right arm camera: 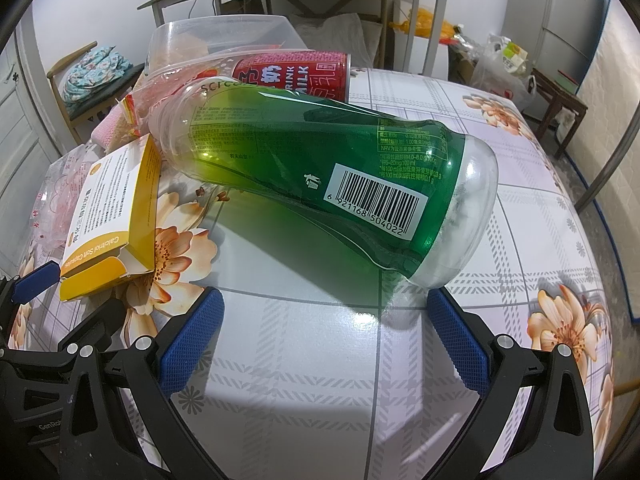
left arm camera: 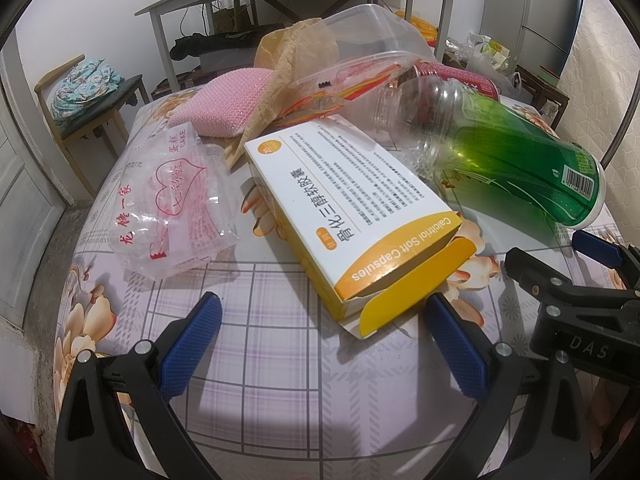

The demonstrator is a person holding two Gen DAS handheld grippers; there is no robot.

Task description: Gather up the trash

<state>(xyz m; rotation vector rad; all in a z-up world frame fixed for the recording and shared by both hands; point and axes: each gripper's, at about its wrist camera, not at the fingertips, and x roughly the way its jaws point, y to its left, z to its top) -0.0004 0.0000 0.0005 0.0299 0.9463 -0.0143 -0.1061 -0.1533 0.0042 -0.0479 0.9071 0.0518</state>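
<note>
A table (left arm camera: 280,380) under a flowered, checked cloth holds the whole heap of trash, which sits toward its far side. Biggest in the pile is a clear plastic container (left arm camera: 372,36), tipped on its side at the back with crumpled brown paper (left arm camera: 288,68) spilling out of it. In front of that lies a green-labelled bottle (right arm camera: 320,168), on its side, uncapped neck pointing toward the pile and clear base toward the near right; its barcode faces up. Behind it, touching or nearly so, a red milk can (right arm camera: 292,74) also lies on its side.

Left of the bottle is a white and yellow medicine box (left arm camera: 352,216) marked "Calcitriol Soft Capsules", one end flap hanging open toward the near edge. A pink mesh sponge (left arm camera: 228,106) sits behind it, and a crinkled clear cake bag (left arm camera: 176,204) with red lettering lies just left of the box. I think there is a thin clear tray with red and yellow wrappers wedged between the paper and the bottle, though it is hard to make out.

The left gripper (left arm camera: 320,320) hovers low over the cloth with its blue pads spread wide and nothing between them, the box's open flap just ahead of its right finger. The right gripper (right arm camera: 326,316) is likewise spread wide and empty, its right pad close under the bottle's base.
</note>
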